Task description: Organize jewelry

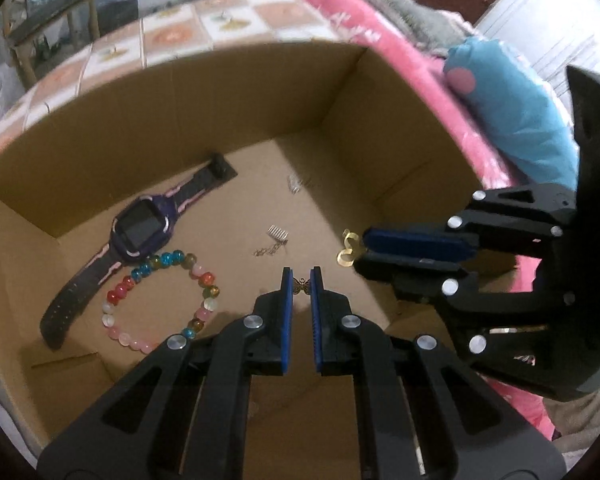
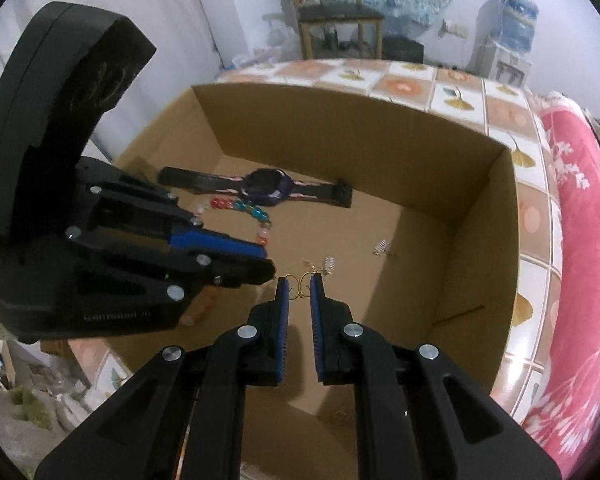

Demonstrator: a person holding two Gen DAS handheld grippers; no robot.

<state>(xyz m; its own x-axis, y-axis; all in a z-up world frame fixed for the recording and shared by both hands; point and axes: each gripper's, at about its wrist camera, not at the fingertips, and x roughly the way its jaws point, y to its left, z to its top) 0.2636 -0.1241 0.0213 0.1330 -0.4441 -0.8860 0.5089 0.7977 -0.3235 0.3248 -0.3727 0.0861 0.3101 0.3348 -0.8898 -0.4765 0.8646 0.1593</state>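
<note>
Both grippers hang over an open cardboard box (image 1: 140,128). My left gripper (image 1: 301,276) is shut on a small bronze butterfly charm (image 1: 301,287) pinched at its fingertips. Just to its right, my right gripper (image 1: 360,250) is shut on a gold looped earring (image 1: 349,250). In the right wrist view the gold earring (image 2: 297,286) sits between the right gripper (image 2: 299,282) tips, with the left gripper (image 2: 268,264) close on the left. On the box floor lie a purple smartwatch (image 1: 140,228), a multicoloured bead bracelet (image 1: 160,300) and small silver earrings (image 1: 276,240).
The box stands on a table with a tile-patterned cover (image 2: 452,92). A pink blanket (image 1: 380,32) and a blue pillow (image 1: 520,112) lie along the right side. A chair (image 2: 340,12) stands beyond the table. More silver earrings (image 2: 382,248) lie near the box's right wall (image 2: 484,232).
</note>
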